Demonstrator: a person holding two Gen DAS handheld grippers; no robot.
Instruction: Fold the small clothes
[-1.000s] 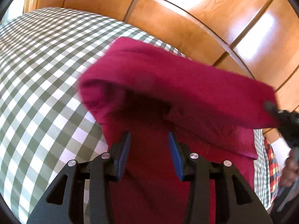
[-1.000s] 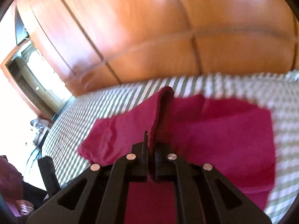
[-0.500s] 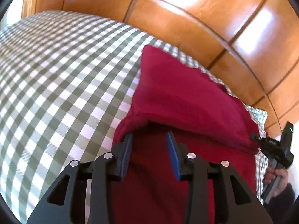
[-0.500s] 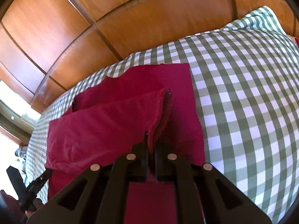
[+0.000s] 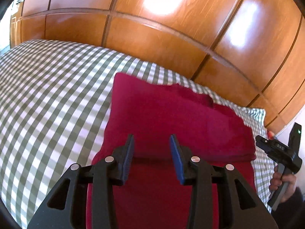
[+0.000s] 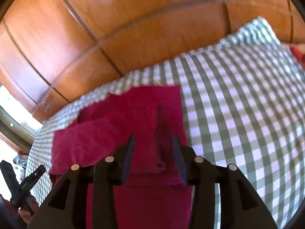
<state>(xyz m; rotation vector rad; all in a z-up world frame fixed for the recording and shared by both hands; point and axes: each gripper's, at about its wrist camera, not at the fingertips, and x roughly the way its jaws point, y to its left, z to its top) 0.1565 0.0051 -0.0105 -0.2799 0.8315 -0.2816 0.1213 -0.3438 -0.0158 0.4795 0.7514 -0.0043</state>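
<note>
Nearest to me, the left tongs point(image 5: 151, 146) stood parted with nothing between the blue pads, hovering just above the near part of the red garment point(image 5: 171, 122). The right tongs point(image 6: 153, 146) were opening, jaws parted around a raised ridge of the cloth without pressing it, so I judged that corner released. The garment lay on the checked bed point(image 5: 47, 95), towards its far edge by the wooden headboard point(image 5: 152, 38), with one layer turned over onto the lower one and its fold edge running across just ahead of both tongs. I judged one fold laid down and let go; the lower layer stuck out towards me, and on the right wrist view the upper layer's far side looked stepped and uneven, so at least one more fold and some squaring seemed left. At the bed's right corner a scrap of red patterned cloth point(image 6: 297, 53) showed, perhaps another piece waiting. As for writing, the body of the right tongs point(image 5: 280, 147) carried small marks too blurred to read; I found no legible label elsewhere.
</note>
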